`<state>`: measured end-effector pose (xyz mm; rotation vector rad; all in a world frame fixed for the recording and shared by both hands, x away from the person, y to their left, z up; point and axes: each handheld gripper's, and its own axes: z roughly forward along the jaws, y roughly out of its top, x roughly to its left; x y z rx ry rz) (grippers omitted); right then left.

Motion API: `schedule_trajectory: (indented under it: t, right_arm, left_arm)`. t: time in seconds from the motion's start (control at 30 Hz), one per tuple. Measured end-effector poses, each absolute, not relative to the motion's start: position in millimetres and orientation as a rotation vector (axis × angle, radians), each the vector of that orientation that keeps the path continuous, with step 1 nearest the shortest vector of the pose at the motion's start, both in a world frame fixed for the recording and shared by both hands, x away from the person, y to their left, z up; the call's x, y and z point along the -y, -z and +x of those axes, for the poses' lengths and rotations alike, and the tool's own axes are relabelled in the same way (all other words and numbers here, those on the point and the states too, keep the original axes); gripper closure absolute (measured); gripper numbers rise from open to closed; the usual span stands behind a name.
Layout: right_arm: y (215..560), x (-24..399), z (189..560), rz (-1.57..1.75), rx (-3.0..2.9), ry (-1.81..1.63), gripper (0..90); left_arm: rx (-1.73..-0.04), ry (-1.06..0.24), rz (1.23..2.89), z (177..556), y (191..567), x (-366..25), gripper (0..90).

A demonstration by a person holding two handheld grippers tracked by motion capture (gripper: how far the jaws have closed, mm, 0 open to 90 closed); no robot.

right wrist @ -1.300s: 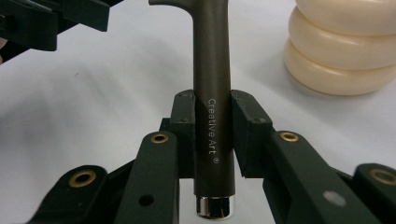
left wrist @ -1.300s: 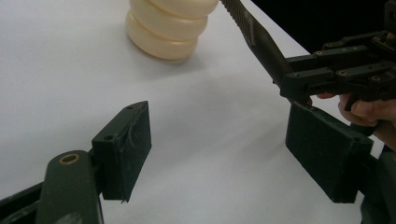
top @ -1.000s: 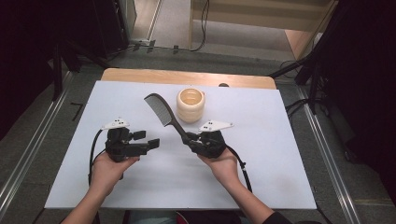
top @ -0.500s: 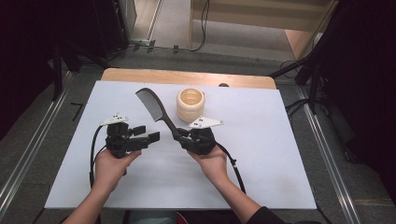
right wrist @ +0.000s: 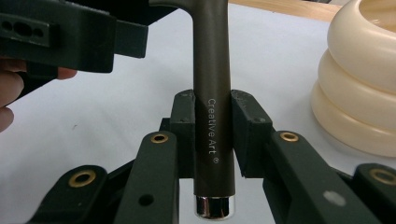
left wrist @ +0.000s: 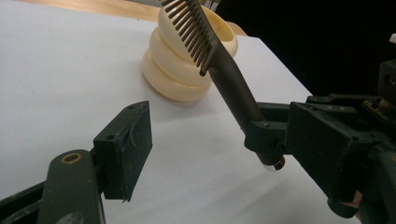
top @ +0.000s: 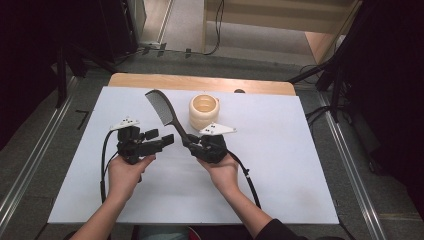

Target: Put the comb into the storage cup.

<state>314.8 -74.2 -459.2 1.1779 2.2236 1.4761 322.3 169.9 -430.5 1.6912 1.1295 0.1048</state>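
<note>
A dark comb (top: 167, 112) stands tilted up and to the left over the white table, its handle (right wrist: 212, 93) clamped between the pads of my right gripper (right wrist: 212, 135). That right gripper (top: 192, 145) sits at mid-table, shut on the handle's lower end. My left gripper (top: 160, 137) is just left of it, open, jaws pointing at the comb handle with nothing between them. One of its pads (left wrist: 126, 149) shows in the left gripper view, a short gap away from the handle (left wrist: 233, 93). A cream ribbed cup (top: 204, 111) stands behind the comb.
The white table cover (top: 300, 165) stretches wide to the right and toward the person. A wooden strip (top: 200, 82) runs along its far edge. Cables trail from both grippers toward the near edge. The cream cup (right wrist: 359, 93) is close on the right gripper's right.
The right gripper has carried the comb leftward, toward the left gripper. The left gripper has stayed open and shifted only slightly. The gap between the two has narrowed.
</note>
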Motion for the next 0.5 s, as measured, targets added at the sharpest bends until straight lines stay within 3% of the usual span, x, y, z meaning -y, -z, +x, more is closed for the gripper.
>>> schedule_trajectory:
  t: [0.5]
  right_arm:
    - [462.3,64.9,316.3,1.164,-2.204,-1.485,70.3]
  left_arm:
    - [-1.173,-0.116,1.639,332.3,429.4,-154.7,25.6]
